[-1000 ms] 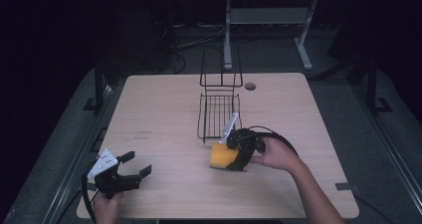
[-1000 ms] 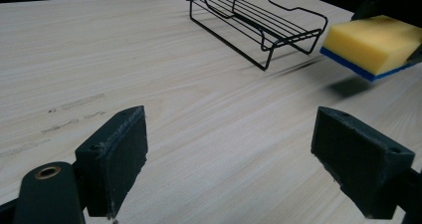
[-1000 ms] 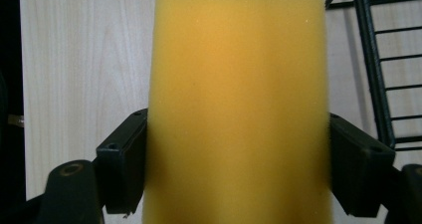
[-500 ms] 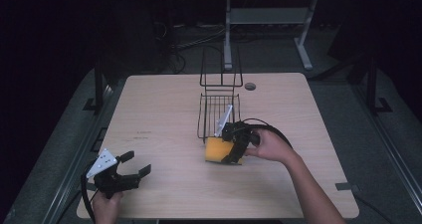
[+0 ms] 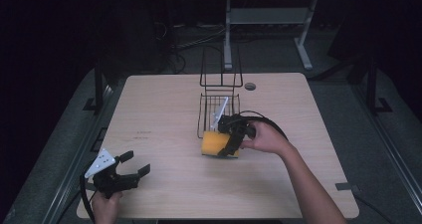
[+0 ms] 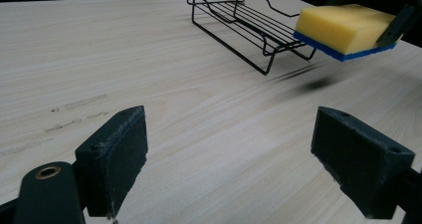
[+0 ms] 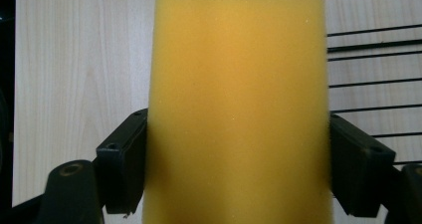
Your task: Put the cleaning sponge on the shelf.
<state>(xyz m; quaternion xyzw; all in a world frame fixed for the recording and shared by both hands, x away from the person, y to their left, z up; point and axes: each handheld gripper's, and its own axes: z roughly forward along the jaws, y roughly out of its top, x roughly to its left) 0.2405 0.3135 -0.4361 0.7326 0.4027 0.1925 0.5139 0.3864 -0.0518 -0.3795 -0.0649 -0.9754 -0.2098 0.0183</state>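
Observation:
A yellow sponge [image 5: 214, 143] with a blue underside hangs above the table, just in front of the black wire rack [image 5: 217, 106]. My right gripper [image 5: 230, 145] is shut on the sponge, its jaws pressing both long sides. In the right gripper view the sponge [image 7: 238, 104] rises between the jaws, with the rack's wires [image 7: 373, 79] at the right. The left gripper view shows the sponge [image 6: 346, 28] lifted off the wood next to the rack [image 6: 249, 22]. My left gripper [image 5: 134, 165] stands open near the table's front left corner, nothing between its jaws.
The light wooden table [image 5: 164, 114] has a round cable hole [image 5: 250, 86] at the back, right of the rack's upright back. A metal stand [image 5: 268, 20] and cables lie on the dark floor behind. A cable loops from the right gripper across the table.
The right gripper has carried the sponge leftward and a little toward the rack's front edge. The left gripper has stayed in place.

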